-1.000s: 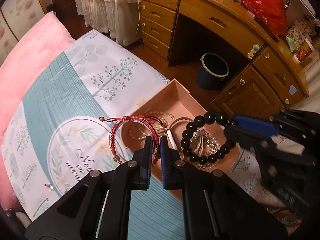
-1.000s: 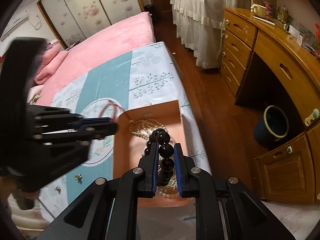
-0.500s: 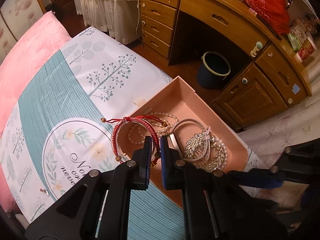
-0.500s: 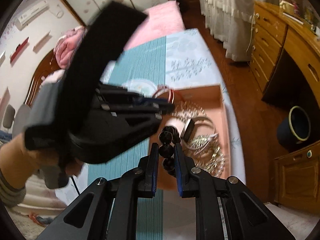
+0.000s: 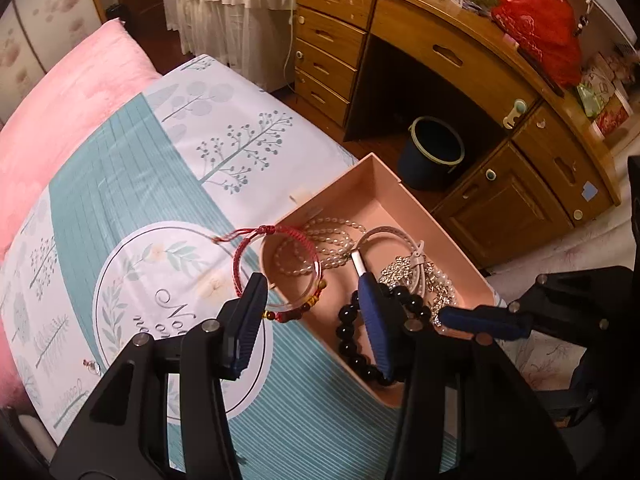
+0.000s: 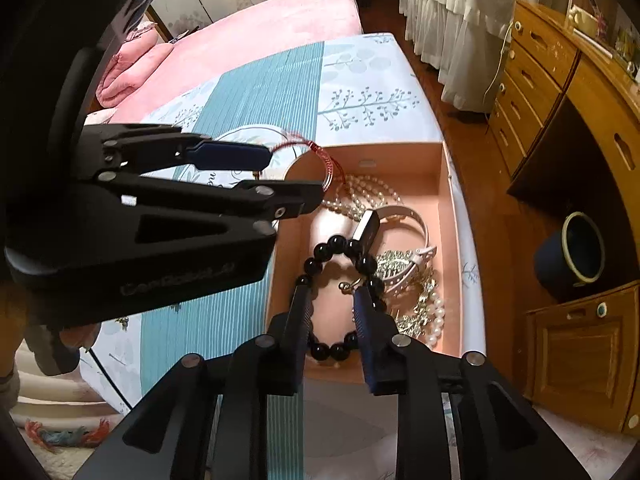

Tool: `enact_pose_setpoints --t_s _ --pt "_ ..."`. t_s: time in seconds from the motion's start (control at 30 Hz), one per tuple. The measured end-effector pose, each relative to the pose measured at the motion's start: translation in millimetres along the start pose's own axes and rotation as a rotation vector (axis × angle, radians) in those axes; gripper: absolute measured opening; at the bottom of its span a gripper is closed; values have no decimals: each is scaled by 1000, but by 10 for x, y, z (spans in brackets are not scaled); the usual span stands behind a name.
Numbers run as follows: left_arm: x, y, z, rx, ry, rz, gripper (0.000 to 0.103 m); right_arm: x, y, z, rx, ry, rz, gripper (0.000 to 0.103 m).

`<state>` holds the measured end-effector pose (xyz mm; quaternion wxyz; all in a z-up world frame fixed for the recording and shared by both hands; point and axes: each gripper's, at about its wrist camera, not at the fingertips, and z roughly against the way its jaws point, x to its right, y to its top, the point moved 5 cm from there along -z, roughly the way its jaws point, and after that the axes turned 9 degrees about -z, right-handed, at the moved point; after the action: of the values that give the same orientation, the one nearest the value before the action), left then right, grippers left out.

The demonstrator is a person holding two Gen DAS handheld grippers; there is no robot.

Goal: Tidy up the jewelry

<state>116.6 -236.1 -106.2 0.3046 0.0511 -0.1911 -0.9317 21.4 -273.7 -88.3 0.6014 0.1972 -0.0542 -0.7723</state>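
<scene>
Jewelry sits mostly in a pink box (image 5: 436,224) on a bed with a teal and white cover (image 5: 120,208), box near the bed's edge. Red cord bracelet (image 5: 276,268) lies draped over the box's near-left wall, half in, half out on the cover. Left gripper (image 5: 312,304) jaws opening, now fairly wide; the bracelet's lower loop lies between the pads but neither pad presses on it, so not gripped. Black bead bracelet (image 6: 340,292) lies on the box floor at the near end. Right gripper (image 6: 330,300) jaws opening, narrow gap; its fingers straddle the bead loop, one fingertip over the left beads, the other over the right beads. Pads seem clear of the beads, contact hard to tell.

Also in the box: pearl strand (image 5: 320,240) at the far-left end, white strap (image 6: 416,232) with a dark clasp across the middle, sparkly silver piece (image 6: 404,272) and more pearls (image 6: 436,316) on the right side.

In the right wrist view the left gripper (image 6: 276,176) reaches in from the left over the box's left wall. A hand (image 6: 8,308) shows behind it.

Pink blanket (image 6: 256,28) covers the far bed. Wooden desk (image 5: 480,60) with drawers stands beyond, dark bin (image 5: 436,152) on the floor under it, red bag (image 5: 536,20) on top.
</scene>
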Motion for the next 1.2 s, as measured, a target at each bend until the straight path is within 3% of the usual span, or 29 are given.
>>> enact_pose_setpoints --t_s 0.2,0.53,0.73,1.2 --pt "-85 -168 115 7 15 55 44 -93 20 76 16 12 32 22" --pt "-259 -783 328 -1 82 189 44 -363 -33 5 0 22 119 22" --pt "-387 -1287 518 -10 124 290 44 -607 -116 -44 -17 44 177 22" --pt "-854 -2703 765 -59 209 681 44 -1155 -365 -324 -104 88 344 22"
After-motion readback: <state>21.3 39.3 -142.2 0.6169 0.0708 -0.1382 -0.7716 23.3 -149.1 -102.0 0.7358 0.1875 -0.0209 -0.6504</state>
